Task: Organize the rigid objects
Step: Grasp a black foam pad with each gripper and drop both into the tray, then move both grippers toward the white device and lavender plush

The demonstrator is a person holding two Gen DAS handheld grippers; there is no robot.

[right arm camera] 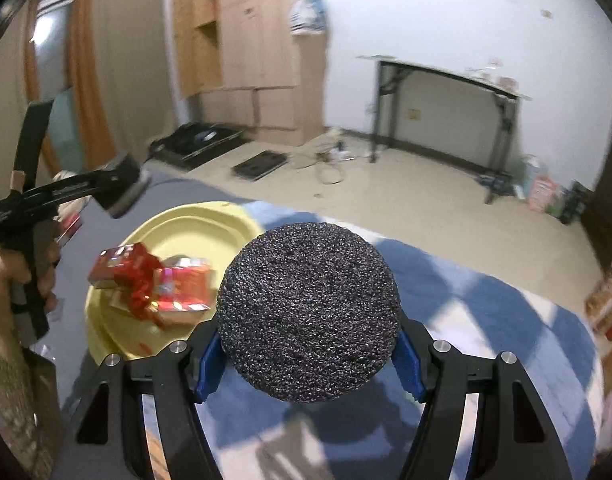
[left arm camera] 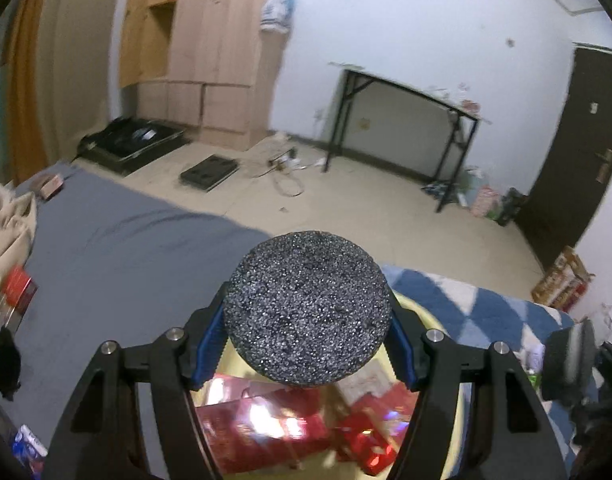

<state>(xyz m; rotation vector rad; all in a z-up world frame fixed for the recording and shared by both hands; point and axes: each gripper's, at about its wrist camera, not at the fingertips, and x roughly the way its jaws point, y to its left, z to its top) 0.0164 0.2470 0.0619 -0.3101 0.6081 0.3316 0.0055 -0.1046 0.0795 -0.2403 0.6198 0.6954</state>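
My left gripper (left arm camera: 306, 354) is shut on a round black foam disc (left arm camera: 306, 308) and holds it above a yellow tray (left arm camera: 438, 316) with shiny red boxes (left arm camera: 262, 424) in it. My right gripper (right arm camera: 308, 354) is shut on a second black foam disc (right arm camera: 308, 312) over a blue-and-white blanket (right arm camera: 486, 320). In the right wrist view the yellow tray (right arm camera: 202, 224) lies to the left with red boxes (right arm camera: 146, 276) in it, and the left gripper (right arm camera: 122, 188) hovers above its far left rim.
The bed has a grey sheet (left arm camera: 118, 248) with a red box (left arm camera: 18, 292) and beige cloth (left arm camera: 10, 232) at the left. Beyond lie the floor, black cases (left arm camera: 134, 140), a wardrobe (left arm camera: 210, 52), a black table (left arm camera: 410, 120) and a dark door (left arm camera: 578, 140).
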